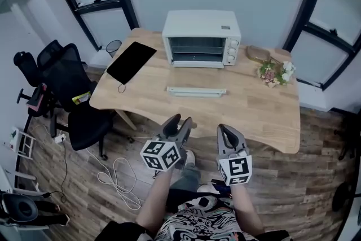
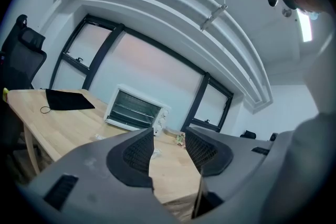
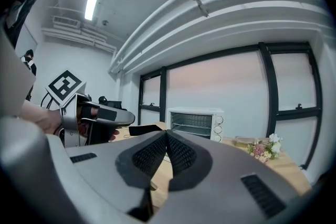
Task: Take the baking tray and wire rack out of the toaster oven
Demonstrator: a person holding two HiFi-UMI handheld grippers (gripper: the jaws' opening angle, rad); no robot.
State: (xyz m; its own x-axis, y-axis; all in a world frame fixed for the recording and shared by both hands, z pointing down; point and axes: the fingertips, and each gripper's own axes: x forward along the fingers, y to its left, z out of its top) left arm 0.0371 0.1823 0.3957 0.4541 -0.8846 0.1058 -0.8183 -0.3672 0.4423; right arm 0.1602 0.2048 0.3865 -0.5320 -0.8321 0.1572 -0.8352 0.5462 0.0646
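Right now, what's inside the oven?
Through the oven front, horizontal bars show at mid-height, apparently the rack. Whether a tray lies below is too small to tell.

Toaster oven point(image 1: 201, 38) sits at the table's point(image 1: 254, 115) far edge, front facing the near side. Bare wood straight in front of the oven, with one long pale bar point(image 1: 196, 91) lying crosswise about midway. Black mat point(image 1: 131, 62) left of the oven. Dish point(image 1: 258, 53) just beside the oven on its right, flowers point(image 1: 276, 72) beyond. Office chair point(image 1: 70, 87) crowds the left end. Wide clear wood right of the bar.
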